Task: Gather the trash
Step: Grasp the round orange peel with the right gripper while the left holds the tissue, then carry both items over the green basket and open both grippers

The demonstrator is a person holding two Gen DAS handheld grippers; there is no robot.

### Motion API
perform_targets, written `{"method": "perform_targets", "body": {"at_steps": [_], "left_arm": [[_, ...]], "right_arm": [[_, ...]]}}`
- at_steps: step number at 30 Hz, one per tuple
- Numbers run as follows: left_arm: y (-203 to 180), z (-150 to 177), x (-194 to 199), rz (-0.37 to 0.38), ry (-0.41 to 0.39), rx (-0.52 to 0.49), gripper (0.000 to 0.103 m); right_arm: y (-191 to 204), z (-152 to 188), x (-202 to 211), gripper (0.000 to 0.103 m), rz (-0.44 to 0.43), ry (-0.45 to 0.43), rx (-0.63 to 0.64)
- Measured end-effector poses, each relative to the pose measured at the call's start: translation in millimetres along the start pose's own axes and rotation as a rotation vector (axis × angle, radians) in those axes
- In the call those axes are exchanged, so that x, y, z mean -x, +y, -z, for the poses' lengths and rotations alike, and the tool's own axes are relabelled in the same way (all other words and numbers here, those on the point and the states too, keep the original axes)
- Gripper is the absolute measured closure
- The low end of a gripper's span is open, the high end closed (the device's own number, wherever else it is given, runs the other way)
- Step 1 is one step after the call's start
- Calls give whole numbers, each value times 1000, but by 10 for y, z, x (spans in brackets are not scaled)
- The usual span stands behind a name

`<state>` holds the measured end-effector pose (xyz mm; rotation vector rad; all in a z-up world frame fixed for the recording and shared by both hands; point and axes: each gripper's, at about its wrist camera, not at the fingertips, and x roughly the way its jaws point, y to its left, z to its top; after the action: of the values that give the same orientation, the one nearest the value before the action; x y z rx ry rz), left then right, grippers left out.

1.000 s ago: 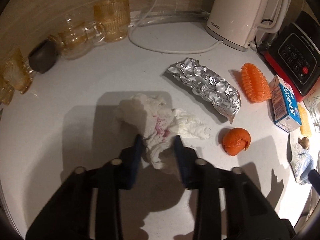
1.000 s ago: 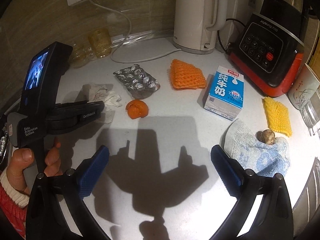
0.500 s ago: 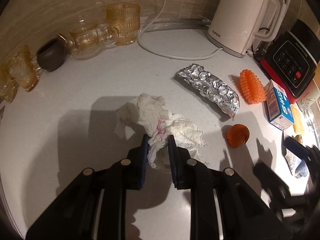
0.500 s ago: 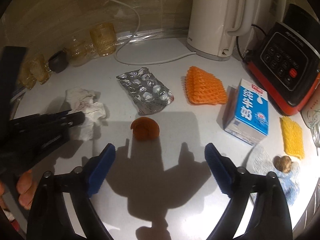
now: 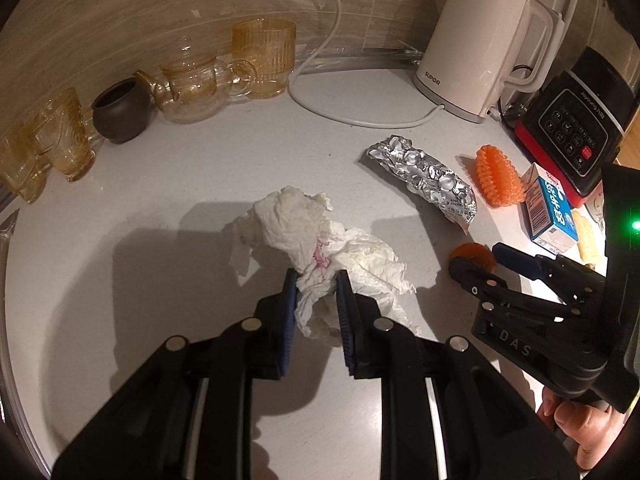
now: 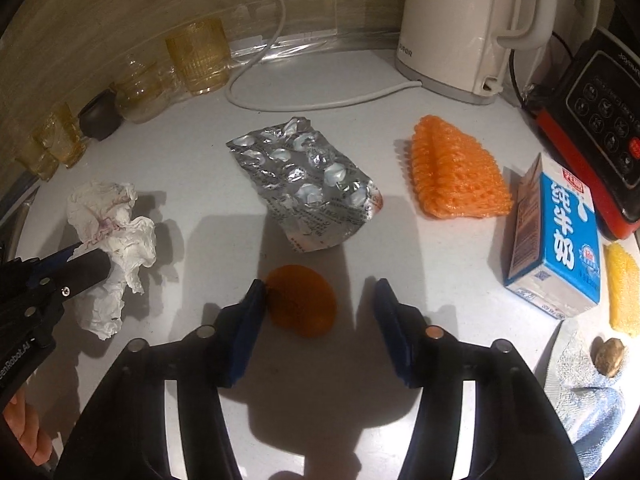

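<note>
tissue [image 5: 320,248]: white, crumpled, with a pink-red stain, centre of left wrist view
peel [image 6: 300,306]: plain orange, lower centre of right wrist view
blister pack [image 6: 308,184]: silver foil, bubbled, small dark print with a red mark near one edge
foam net [image 6: 456,172]: bright orange, ribbed mesh pattern
carton [image 6: 560,244]: blue and white, white lettering, red logo, brownish side panel
second net [image 6: 622,292]: yellow mesh, right edge
cloth [image 6: 588,392]: pale blue and white weave, lower right
kettle [image 5: 484,36]: cream white, grey base
appliance [image 5: 576,132]: black panel, red base, red button
glasses [image 5: 264,56]: amber, ribbed, upper left
small pot [image 5: 120,110]: dark brown
countertop [image 5: 160,200]: pale grey-white
gripper pads [image 6: 248,332]: blue on black frames
</note>
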<state>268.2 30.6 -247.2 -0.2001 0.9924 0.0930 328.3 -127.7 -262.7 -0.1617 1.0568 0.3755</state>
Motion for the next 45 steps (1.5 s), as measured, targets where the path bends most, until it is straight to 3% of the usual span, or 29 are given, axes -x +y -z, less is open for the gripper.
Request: {"method": "perform_targets", "body": {"at_steps": [2,5,12,20,28,37,45], "left_arm": [[1,5,1,-3,0,-1,84],[9,19,12,-1,-1,1,84],[-31,89,133,9,-14,-7,84],[-237,353,491,34,-36,-56,84],[-496,863,957,63,-36,-102,84],[-781,1645,1464,78,-32,-157,84],[-945,2418,1707,75,7,-179,84]], "right_arm": [[29,-12,-1,68,11,1,12],[23,-12,15,73,5,8,-1],[13,85,168,74,4,1,-19],[-54,420,705,74,12,-26,-50],[-115,1054,1356,74,13,-35,-87],[-70,1966,1993,74,4,-35,-108],[-51,2769,2307,74,-13,-6,-144]]}}
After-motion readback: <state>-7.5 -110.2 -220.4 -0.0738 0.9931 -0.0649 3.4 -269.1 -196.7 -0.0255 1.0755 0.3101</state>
